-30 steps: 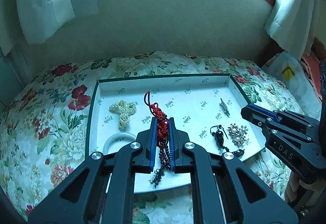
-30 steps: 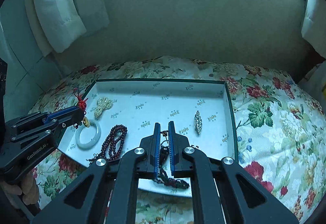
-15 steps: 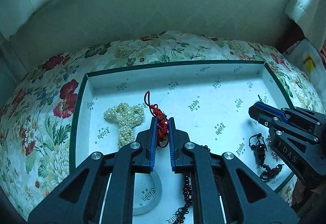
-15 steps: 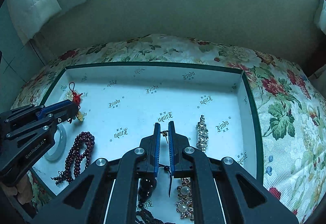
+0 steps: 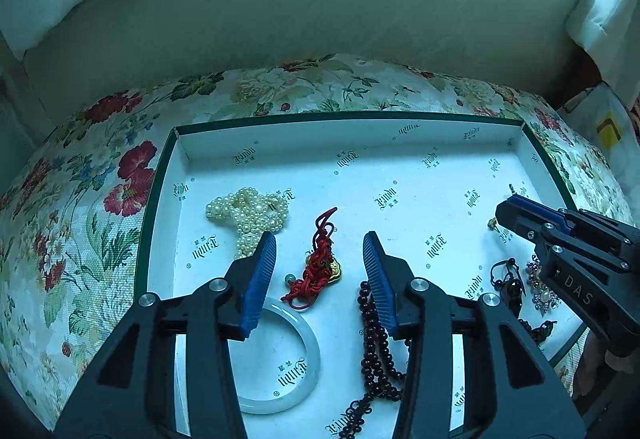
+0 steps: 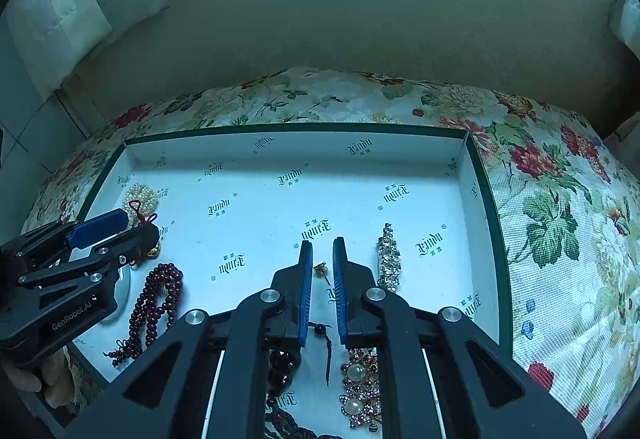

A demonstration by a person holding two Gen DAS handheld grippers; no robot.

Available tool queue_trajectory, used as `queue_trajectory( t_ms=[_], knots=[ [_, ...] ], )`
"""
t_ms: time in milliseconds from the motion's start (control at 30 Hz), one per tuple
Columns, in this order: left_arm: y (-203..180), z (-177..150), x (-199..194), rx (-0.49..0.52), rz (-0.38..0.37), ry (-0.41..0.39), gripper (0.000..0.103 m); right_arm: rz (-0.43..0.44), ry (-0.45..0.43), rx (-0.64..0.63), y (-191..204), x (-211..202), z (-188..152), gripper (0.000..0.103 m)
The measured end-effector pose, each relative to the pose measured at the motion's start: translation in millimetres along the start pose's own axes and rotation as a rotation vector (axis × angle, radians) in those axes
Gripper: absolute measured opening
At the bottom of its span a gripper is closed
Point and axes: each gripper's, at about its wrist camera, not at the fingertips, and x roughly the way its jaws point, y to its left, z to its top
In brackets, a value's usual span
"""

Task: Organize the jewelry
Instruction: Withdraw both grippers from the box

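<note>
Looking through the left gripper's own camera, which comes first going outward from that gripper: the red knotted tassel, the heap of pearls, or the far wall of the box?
From the left gripper, whose jaws are opening:
1. Red knotted tassel: lying loose on the box floor between its fingers.
2. Heap of pearls: just beyond the left fingertip, toward the box's left side.
3. Far wall of the box: at the back, beyond everything.

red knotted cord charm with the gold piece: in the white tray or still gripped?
In the tray. The red knotted cord charm lies on the white tray floor between the left gripper's opening jaws, neither pad touching it.
</note>
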Motion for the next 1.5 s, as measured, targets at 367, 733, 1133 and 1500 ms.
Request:
queue_trajectory(
  t_ms=[367,733,1133,1500],
  knots=[
    [0,-11,-31,0.000,-0.008,-0.047,0.056,-0.002,-0.075,0.003,1,-32,-7,0.054],
    [-8,-39,-57,0.023,-0.025,-0.055,0.057,-0.007,-0.105,0.025,1,-70,-39,0.053],
    [-19,-84,-84,0.046,-0.056,-0.028,0.057,-0.002,-0.076,0.045,2,-104,-89,0.051],
    [-28,-124,-94,0.045,-0.072,0.031,0.056,0.003,-0.016,0.067,0,-111,-125,0.050]
  ],
)
